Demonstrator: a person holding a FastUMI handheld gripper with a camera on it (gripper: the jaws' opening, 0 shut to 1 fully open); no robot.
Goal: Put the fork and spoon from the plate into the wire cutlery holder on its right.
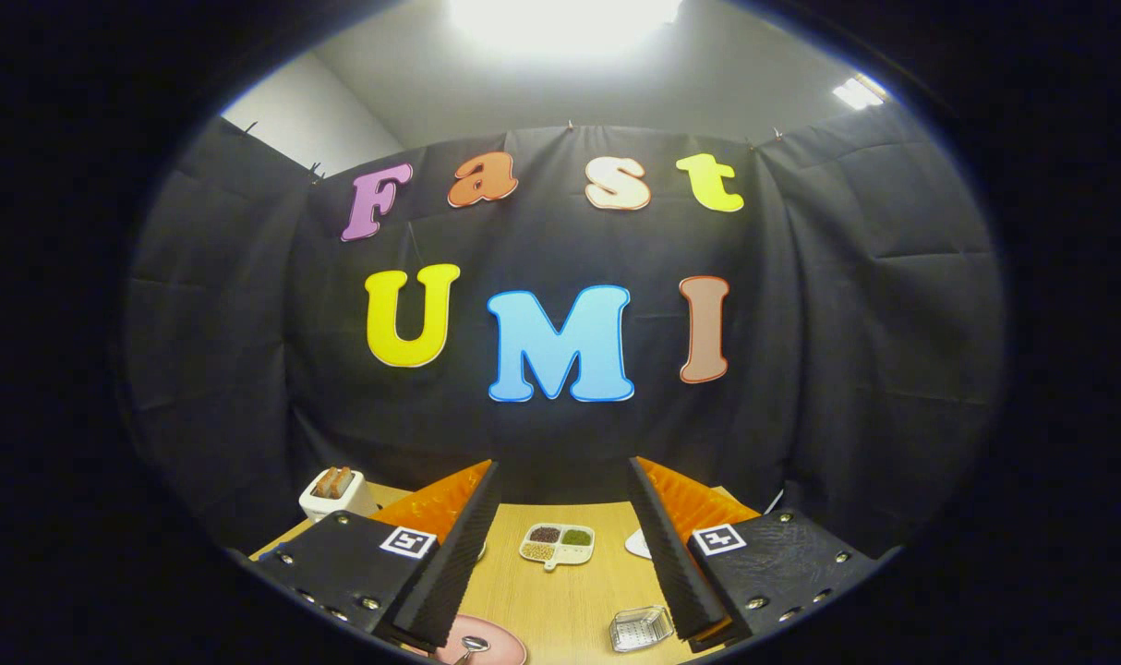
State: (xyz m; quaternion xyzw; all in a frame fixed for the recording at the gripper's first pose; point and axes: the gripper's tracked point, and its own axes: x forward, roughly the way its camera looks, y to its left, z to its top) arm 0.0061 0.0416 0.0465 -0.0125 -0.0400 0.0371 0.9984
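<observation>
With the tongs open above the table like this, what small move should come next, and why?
Probably tilt down and toward the pink plate: the tongs are open and hold nothing, the spoon lies on that plate by the left finger, and the wire cutlery holder sits to its right.

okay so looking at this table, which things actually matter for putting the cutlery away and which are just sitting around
For the job:
- pink plate with a spoon on it, near the left finger
- wire cutlery holder, by the right finger
- tongs, open, holding nothing

Just lying about:
- divided tray of grains, beyond the fingers
- white toaster with bread
- white dish, partly hidden
</observation>
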